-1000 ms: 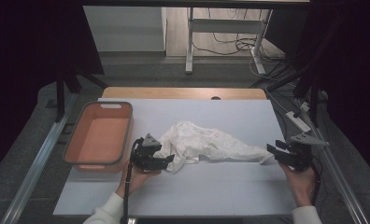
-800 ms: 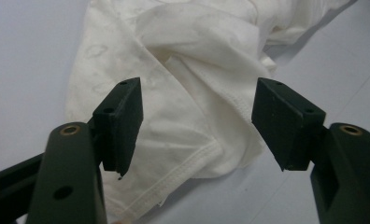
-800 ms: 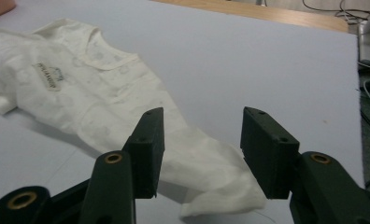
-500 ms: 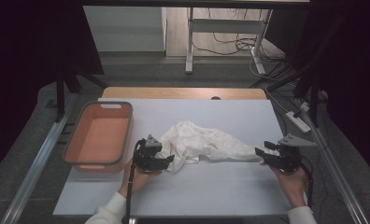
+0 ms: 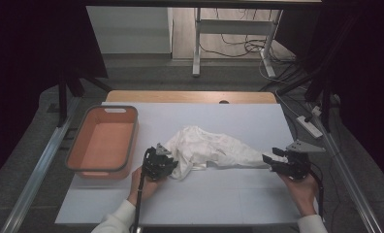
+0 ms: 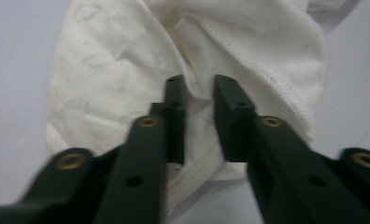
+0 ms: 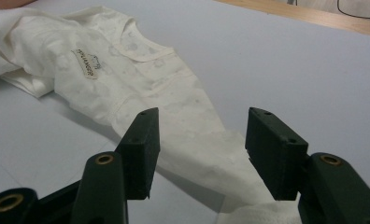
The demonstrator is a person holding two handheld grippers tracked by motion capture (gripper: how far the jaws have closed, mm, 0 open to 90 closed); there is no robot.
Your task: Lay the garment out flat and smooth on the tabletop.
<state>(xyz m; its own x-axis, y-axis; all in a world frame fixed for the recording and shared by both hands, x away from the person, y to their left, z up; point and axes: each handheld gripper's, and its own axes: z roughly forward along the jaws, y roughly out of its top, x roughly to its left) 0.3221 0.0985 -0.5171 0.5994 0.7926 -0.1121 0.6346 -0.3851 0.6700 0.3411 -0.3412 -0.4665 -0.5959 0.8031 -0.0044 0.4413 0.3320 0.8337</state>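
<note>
A: Garment point(image 5: 207, 150) in a rumpled heap mid-desk point(image 5: 258, 194), right of the orange bin point(image 5: 103, 143). The left claw point(image 6: 198, 100) has just been closing, and a fold of cloth sits pinched between its jaws at the heap's near-left edge.

B: And the right claw point(image 7: 202, 144)?

A: Its jaws have just been opening — they stand apart over the tapered right end of the cloth, pads not pressing on it.

B: So how to do it well?

A: I'd judge it a spread-out. Keep the left pinch firm on one layer, lower the right claw until the tip lies deep between its pads, close it, then draw the two ends apart low over the desk.

B: Any writing?

A: A small neck label point(image 7: 87, 63) with dark print — too blurred to read.
</note>
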